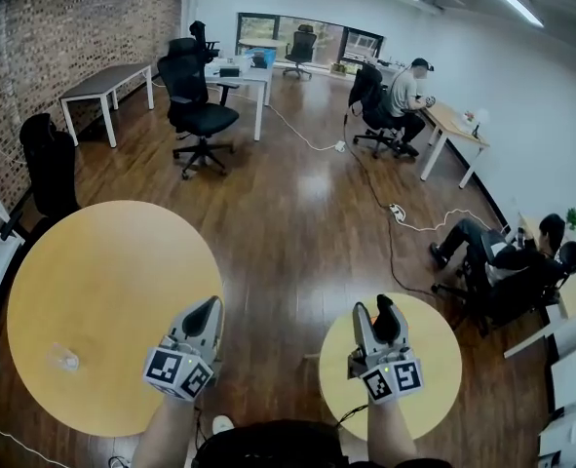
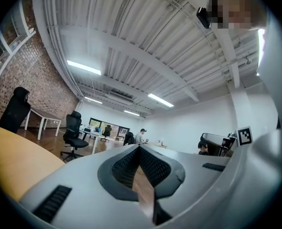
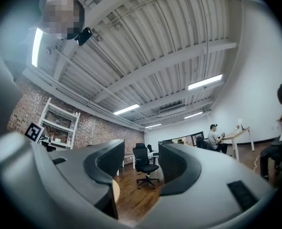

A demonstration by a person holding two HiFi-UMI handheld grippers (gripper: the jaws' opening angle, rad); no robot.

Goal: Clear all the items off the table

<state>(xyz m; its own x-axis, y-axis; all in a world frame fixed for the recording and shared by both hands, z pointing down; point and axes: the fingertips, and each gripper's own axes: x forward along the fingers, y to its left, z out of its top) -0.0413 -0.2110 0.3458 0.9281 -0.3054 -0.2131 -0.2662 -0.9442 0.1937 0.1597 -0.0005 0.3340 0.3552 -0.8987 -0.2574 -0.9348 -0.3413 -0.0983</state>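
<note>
- Lying at 8 o'clock on the large round table (image 1: 102, 261), a small clear item (image 1: 63, 359), seemingly crumpled plastic, is the only thing seen to clear.
- Left gripper (image 1: 208, 310), at the item's 3 o'clock, has its jaws pressed together on nothing. It should open them before reaching.
- Right gripper (image 1: 375, 308), jaws partly apart and empty, hangs over the small round table (image 1: 434, 359).
- No bin or box is in view, so the drop-off place is undetermined.

The small clear object (image 1: 61, 359) on the large round table (image 1: 102, 291) is too small to identify; the right gripper (image 1: 373, 306) hides part of the small round table (image 1: 439, 359)
</note>
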